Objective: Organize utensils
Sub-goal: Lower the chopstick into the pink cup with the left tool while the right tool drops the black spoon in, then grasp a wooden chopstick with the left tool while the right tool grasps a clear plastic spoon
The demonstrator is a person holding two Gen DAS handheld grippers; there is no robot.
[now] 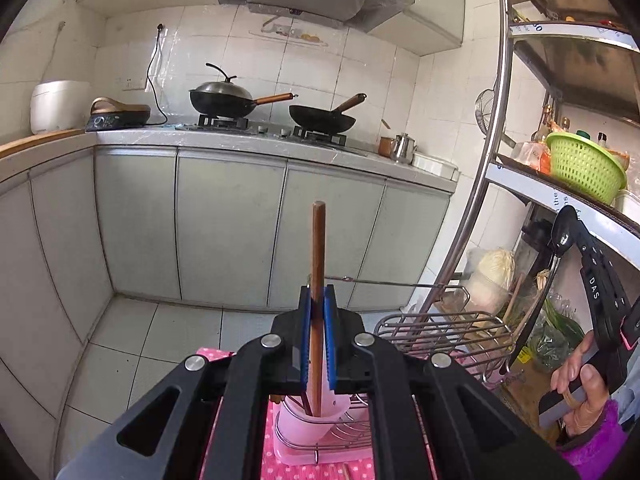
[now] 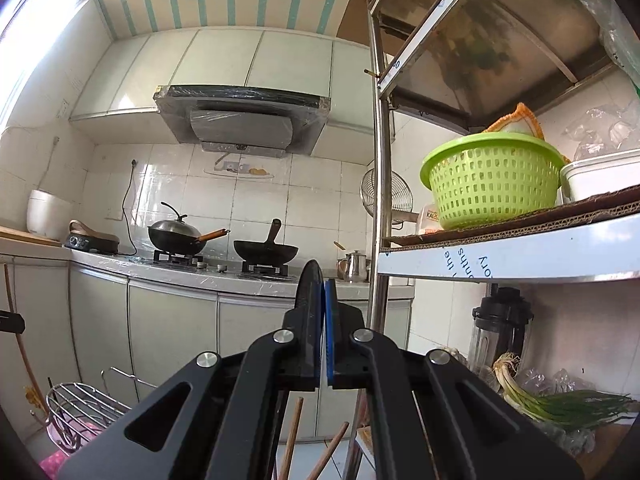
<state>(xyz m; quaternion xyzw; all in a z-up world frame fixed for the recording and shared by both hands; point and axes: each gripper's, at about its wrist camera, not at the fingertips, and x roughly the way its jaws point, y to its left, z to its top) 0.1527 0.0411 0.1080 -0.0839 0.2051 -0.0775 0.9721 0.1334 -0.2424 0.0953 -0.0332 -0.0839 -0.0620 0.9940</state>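
My left gripper (image 1: 319,292) is shut on a brown wooden chopstick (image 1: 318,248) that stands upright, its lower end inside a pink plastic cup (image 1: 312,420) set in a wire dish rack (image 1: 444,330). Another chopstick rests in the cup. My right gripper (image 2: 320,284) is shut on a black spoon (image 2: 310,304), seen edge-on between the blue pads. The same spoon (image 1: 560,234) and right gripper (image 1: 576,228) show at the right of the left wrist view. Two loose chopsticks (image 2: 294,436) lie below the right gripper.
A metal shelf unit (image 2: 500,256) stands at the right with a green basket (image 2: 494,184), a blender and spring onions. The counter holds two woks (image 1: 224,100), a kettle and a rice cooker. The rack sits on a pink dotted cloth (image 1: 320,470).
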